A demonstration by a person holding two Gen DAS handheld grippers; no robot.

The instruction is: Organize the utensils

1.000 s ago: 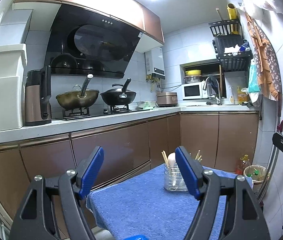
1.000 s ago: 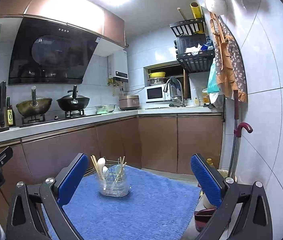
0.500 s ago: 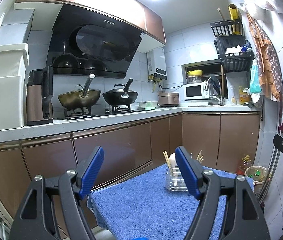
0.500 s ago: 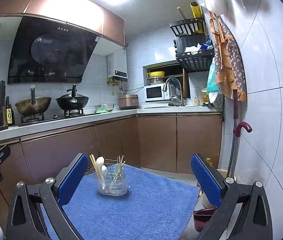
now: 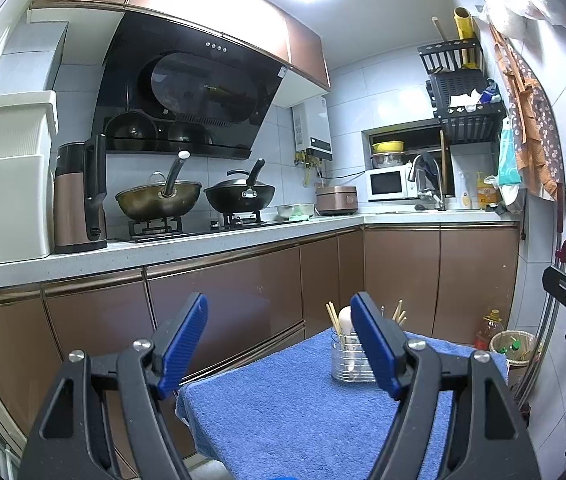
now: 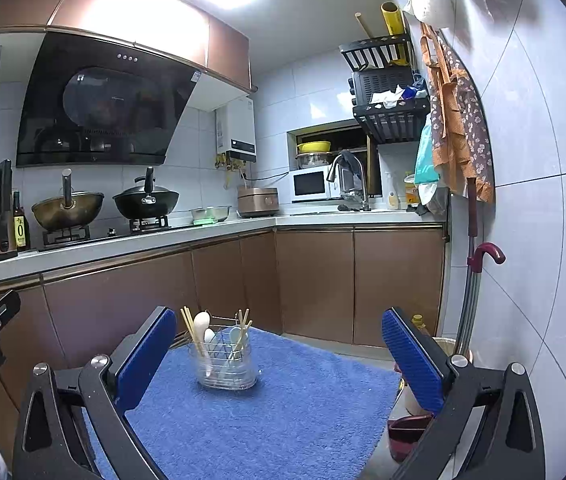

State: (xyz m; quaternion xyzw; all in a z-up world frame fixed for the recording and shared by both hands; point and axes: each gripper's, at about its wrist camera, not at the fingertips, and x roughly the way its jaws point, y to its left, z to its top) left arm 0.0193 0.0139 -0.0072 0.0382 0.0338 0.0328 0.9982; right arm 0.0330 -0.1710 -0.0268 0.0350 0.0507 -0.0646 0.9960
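Grippers: my left gripper and my right gripper both hang above the near end of the table, blue pads spread wide, nothing between them.
Table cover: blue towel draped over the table, its surface bare around the holder.
Utensil holder: clear holder with a wire frame stands upright on the towel, well ahead of my fingers; from my left camera my right pad partly hides it.
Utensils: wooden chopsticks lean left, a white spoon stands beside them, more chopsticks at the right side.
Behind: brown cabinets, two woks on the stove, a microwave by the tap.
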